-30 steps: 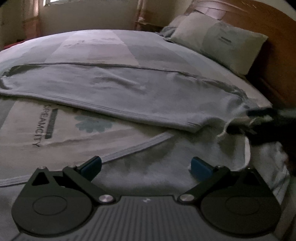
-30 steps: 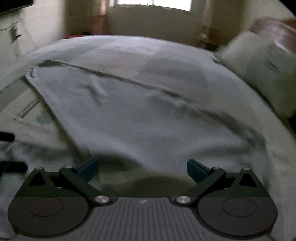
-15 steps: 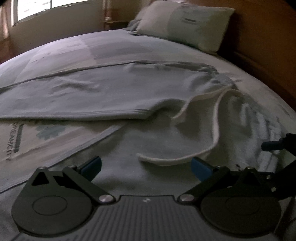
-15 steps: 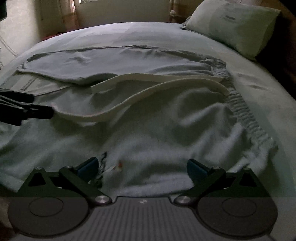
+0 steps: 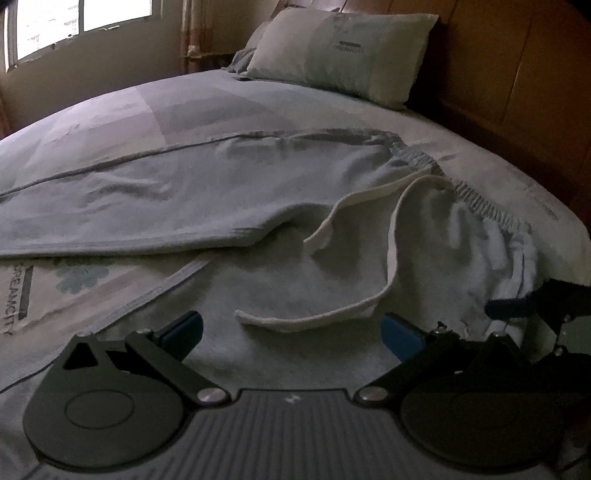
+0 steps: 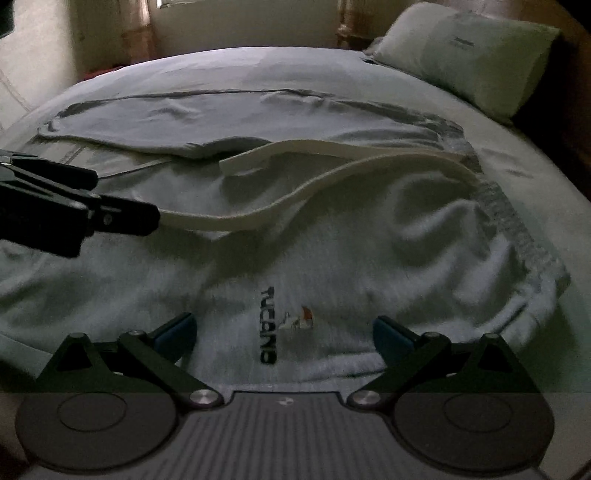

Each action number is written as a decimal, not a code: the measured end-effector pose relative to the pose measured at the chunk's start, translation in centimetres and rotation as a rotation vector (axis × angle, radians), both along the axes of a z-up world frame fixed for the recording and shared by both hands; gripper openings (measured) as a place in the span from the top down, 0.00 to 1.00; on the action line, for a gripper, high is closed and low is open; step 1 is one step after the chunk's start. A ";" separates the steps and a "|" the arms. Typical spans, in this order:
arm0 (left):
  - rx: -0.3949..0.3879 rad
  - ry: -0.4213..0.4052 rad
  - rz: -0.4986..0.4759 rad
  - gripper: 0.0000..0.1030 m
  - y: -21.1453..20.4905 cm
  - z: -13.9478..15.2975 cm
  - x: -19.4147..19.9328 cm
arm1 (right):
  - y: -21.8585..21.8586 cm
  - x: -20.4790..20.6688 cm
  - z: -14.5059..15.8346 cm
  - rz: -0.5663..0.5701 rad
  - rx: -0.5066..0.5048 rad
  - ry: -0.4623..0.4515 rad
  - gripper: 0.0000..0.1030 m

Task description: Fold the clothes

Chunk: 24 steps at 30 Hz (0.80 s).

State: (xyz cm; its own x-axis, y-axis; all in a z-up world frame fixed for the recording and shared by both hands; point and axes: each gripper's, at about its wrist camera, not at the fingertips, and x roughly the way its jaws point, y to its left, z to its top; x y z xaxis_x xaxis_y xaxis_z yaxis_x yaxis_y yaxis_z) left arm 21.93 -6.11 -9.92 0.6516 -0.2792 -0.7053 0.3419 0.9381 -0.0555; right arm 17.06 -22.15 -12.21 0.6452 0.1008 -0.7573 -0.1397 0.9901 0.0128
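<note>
Light grey sweatpants [image 5: 155, 206] [image 6: 369, 258] lie spread on the bed, one leg stretching away to the left, the gathered waistband [image 5: 476, 203] [image 6: 517, 229] to the right. A white drawstring [image 5: 391, 251] [image 6: 295, 206] loops over the upper part. A black printed logo [image 6: 267, 325] sits on the near fabric. My left gripper [image 5: 291, 332] is open just above the cloth near the drawstring's end. My right gripper [image 6: 282, 332] is open over the logo, holding nothing. Each gripper shows at the edge of the other's view: the left gripper's black fingers [image 6: 122, 218] and the right gripper's finger [image 5: 517, 306].
A pale patterned bedsheet [image 5: 74, 280] covers the bed. A pillow [image 5: 343, 51] [image 6: 469, 59] leans on the wooden headboard [image 5: 517, 74] at the far right. A window [image 5: 74, 22] and wall stand beyond the far side.
Both grippers have swung toward the waistband end and lowered close to the cloth. The drawstring and logo have come into view. Both stayed open.
</note>
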 end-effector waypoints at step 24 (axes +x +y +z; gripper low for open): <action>-0.005 -0.032 0.026 0.01 3.3 1.4 -3.3 | 6.0 -2.1 -0.3 0.047 -0.053 -0.008 0.00</action>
State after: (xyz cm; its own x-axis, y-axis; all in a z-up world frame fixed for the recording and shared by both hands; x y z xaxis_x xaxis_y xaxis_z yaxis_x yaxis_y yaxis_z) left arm 18.63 -2.81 -8.56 0.6810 -0.2654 -0.6825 0.3191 0.9464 -0.0496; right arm 15.01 -16.11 -12.53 0.6465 0.0911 -0.7575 -0.1860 0.9817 -0.0408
